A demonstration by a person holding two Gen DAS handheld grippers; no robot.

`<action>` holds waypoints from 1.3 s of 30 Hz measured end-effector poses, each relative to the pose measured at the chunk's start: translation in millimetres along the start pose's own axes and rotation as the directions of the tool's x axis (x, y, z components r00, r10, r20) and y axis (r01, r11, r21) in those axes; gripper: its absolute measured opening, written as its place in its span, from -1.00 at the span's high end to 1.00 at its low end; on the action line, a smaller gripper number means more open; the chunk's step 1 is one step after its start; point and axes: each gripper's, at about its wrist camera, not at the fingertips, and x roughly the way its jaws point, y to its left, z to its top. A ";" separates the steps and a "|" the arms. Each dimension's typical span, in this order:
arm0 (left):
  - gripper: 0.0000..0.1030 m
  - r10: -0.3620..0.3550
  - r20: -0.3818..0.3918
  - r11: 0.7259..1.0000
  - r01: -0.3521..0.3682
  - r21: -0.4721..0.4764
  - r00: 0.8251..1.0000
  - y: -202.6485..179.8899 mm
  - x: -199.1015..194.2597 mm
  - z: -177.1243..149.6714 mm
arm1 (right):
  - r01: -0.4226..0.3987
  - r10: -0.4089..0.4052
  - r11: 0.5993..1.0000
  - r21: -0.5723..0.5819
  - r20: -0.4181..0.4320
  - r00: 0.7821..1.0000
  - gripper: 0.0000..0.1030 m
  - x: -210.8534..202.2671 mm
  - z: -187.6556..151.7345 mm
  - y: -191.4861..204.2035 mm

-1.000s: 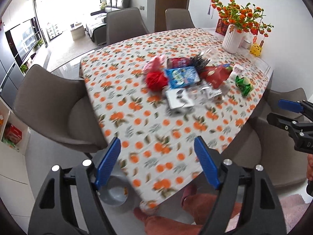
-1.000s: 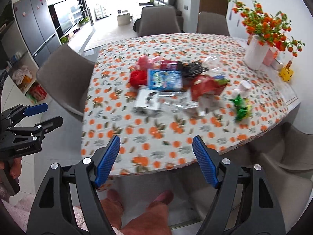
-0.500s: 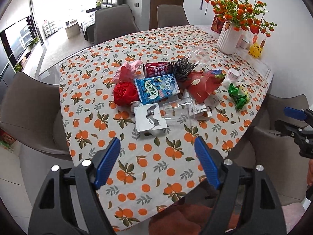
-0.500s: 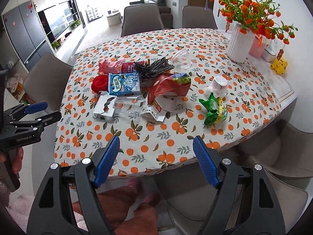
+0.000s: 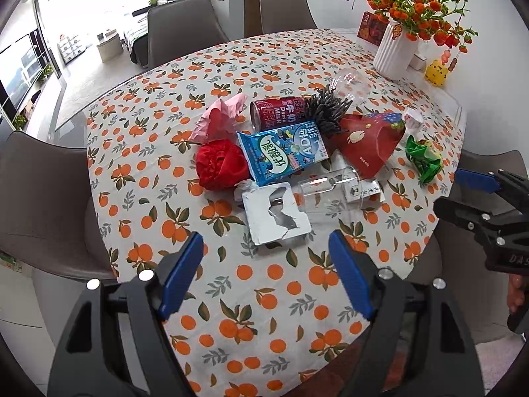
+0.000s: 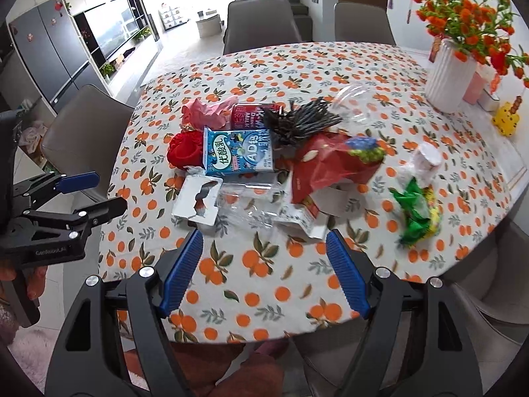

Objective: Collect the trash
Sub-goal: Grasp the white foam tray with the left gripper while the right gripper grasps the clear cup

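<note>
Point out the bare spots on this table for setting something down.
Free: the tablecloth between the near edge and the torn white card, and the far stretch beyond the red milk can. Crowded: the middle heap around the blue carton.

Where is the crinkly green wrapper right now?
The green wrapper lies near the table's right edge in the left wrist view, apart from the main pile, just below the small white cup and right of the red bag.

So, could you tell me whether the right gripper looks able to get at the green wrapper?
Probably yes: the green wrapper lies apart from the pile with nothing over it, and the right gripper has open jaws.
</note>
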 end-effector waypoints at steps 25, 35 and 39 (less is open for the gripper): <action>-0.51 -0.009 -0.110 1.000 0.010 0.011 0.994 16.3 102.6 -5.2 | -0.158 0.148 0.986 -0.056 -0.157 0.977 0.46 139.8 9.4 -2.8; -0.51 -0.013 -0.136 1.000 0.014 0.003 0.991 11.0 125.0 -0.4 | -0.229 0.209 0.967 -0.115 -0.169 0.963 0.94 131.9 15.1 13.6; -0.43 -0.026 -0.151 1.000 0.026 -0.001 0.988 10.0 136.2 1.0 | -0.236 0.214 0.965 -0.119 -0.168 0.962 0.95 128.6 16.6 13.2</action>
